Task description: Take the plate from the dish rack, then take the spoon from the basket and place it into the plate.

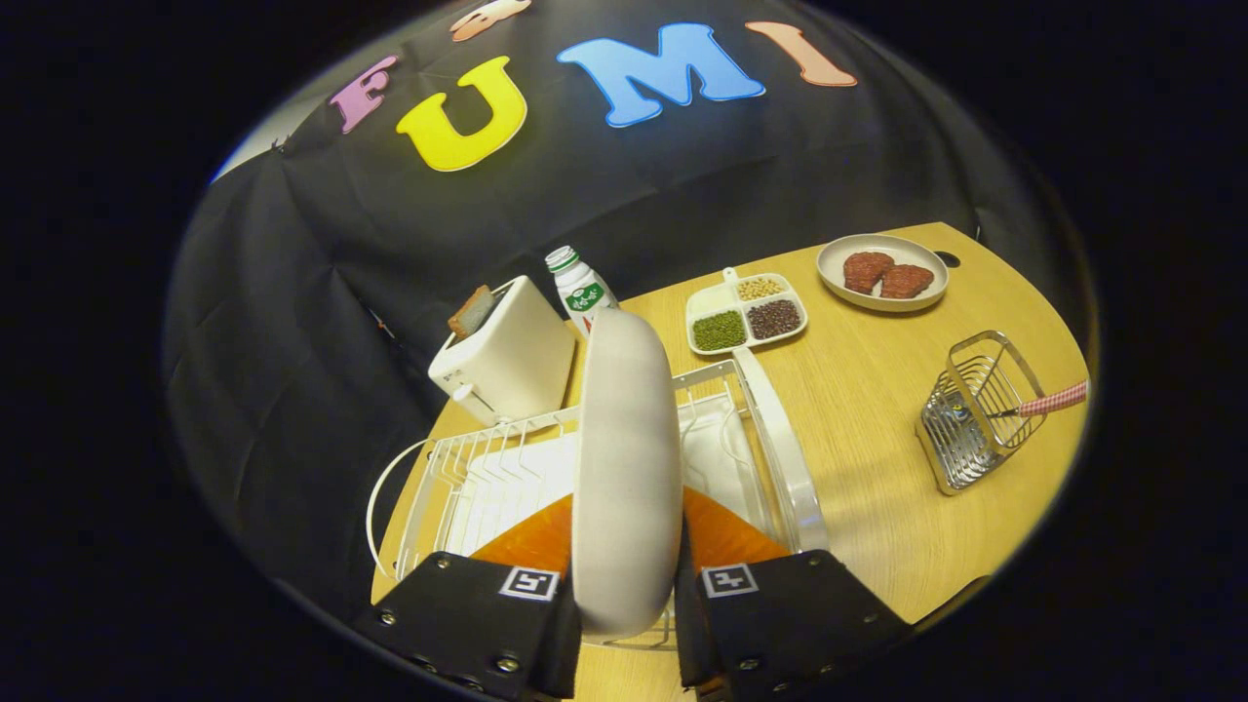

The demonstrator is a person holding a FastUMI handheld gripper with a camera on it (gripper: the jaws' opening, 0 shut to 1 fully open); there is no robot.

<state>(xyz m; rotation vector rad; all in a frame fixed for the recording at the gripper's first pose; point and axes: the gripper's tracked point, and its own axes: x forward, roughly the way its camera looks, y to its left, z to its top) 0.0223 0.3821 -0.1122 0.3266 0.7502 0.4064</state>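
Gripper view: a wooden table [877,468] seen from just above the dish rack, things listed left to right.
Dish rack: white wire dish rack [478,478] just ahead of the fingers, on the table's near left part, with a white tray under it.
Toaster: a white toaster [507,361] stands beyond the rack, a brown slice sticking up from its slot.
Bottle: a white bottle [580,290] with a green label, upright just right of the toaster, partly hidden behind the plate's top.
Plate: the pale plate [627,468] stands on edge between the 2 fingers, over the rack, blocking the middle of the rack from sight.
Gripper: the gripper [627,595] has its 2 black fingers pressed on the plate's lower part, 1 on each face.
Divided dish: a white dish [746,312] with 3 compartments of green, tan and dark grains, beyond the rack's right end.
Far plate: a round plate [882,274] with 2 reddish-brown pieces, near the table's far edge.
Basket: a wire basket [975,414] stands well apart to the right of the rack.
Spoon: the spoon [1048,400] lies in the basket, its red checked handle sticking out to the right.
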